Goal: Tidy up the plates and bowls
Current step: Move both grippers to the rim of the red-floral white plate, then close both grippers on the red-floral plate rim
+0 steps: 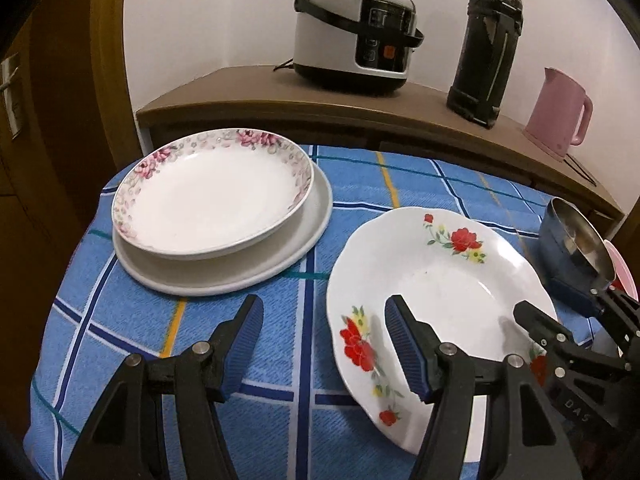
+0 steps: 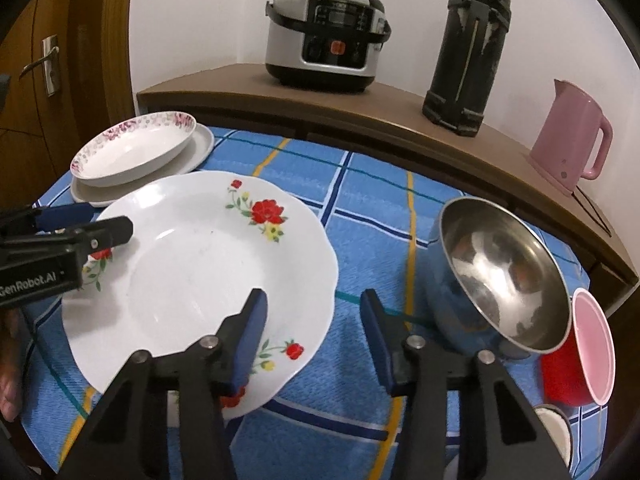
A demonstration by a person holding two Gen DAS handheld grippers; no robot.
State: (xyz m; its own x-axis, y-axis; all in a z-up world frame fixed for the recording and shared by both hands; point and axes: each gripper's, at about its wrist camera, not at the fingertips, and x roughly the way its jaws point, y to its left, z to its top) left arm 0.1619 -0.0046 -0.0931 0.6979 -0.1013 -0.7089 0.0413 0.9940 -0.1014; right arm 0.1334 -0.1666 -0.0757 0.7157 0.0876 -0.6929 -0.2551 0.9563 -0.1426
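My left gripper [image 1: 324, 344] had its fingers wide, straddling the near-left rim of the red-flower plate [image 1: 440, 280] on the table [image 1: 200, 340], not pinching it. My right gripper [image 2: 314, 336] was half open around that plate's right edge, no grip. Pink-flower plate [image 1: 208, 200] sat stacked far left.

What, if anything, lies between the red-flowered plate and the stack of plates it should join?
Nothing visible does: only bare blue checked tablecloth separates the red-flowered plate from the plate stack. The steel bowl sits on the opposite side.
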